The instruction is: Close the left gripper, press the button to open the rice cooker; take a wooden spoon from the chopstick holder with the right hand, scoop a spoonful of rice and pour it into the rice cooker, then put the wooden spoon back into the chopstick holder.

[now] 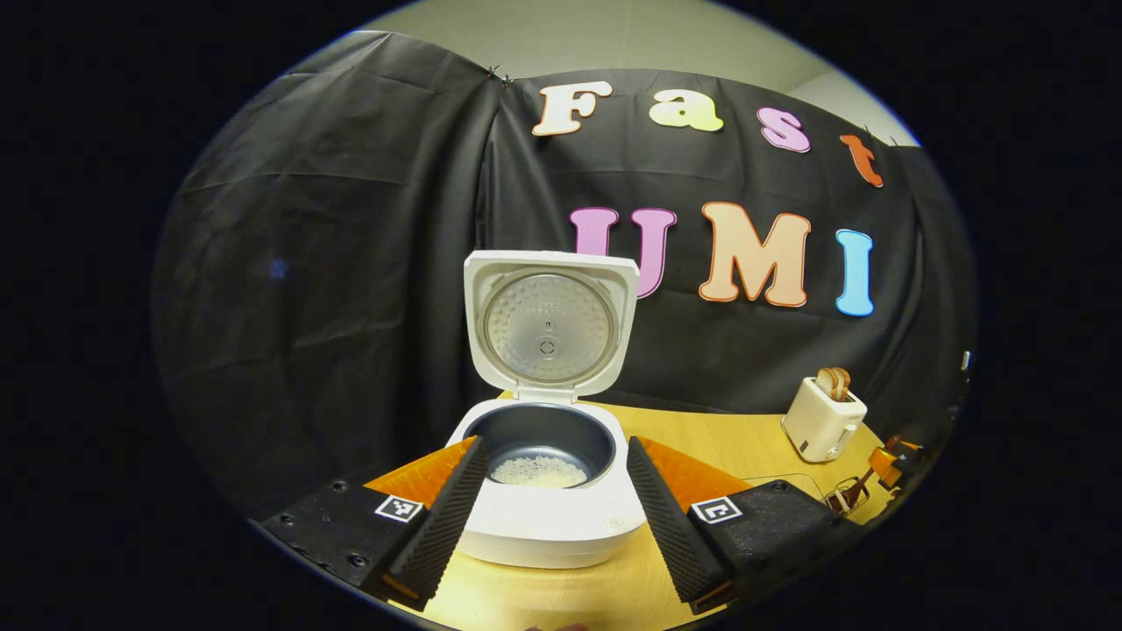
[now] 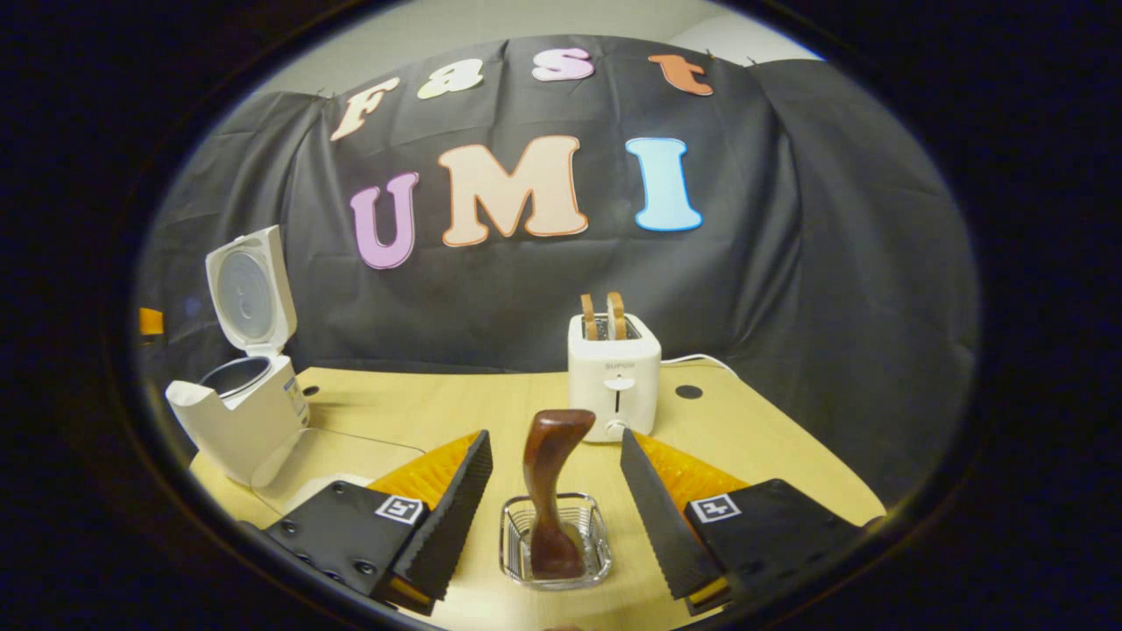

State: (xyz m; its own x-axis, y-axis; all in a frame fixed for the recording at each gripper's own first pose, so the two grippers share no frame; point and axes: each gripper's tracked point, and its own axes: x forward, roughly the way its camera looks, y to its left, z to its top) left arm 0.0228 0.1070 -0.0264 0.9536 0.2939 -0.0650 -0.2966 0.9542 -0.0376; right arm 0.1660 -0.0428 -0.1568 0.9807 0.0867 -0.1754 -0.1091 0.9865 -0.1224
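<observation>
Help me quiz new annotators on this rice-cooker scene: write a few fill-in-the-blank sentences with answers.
1. The rice cooker has its lid ____.
2. The wooden spoon stands in the ____ between the right gripper fingers.
3. Two slices of bread stick up from the ____ on the table.
4. The left gripper has its fingers ____.

Answers: open; chopstick holder; toaster; open

Both tongs have ridged inner faces, orange wedge backings, black screwed mounts with square black-and-white markers.
</observation>
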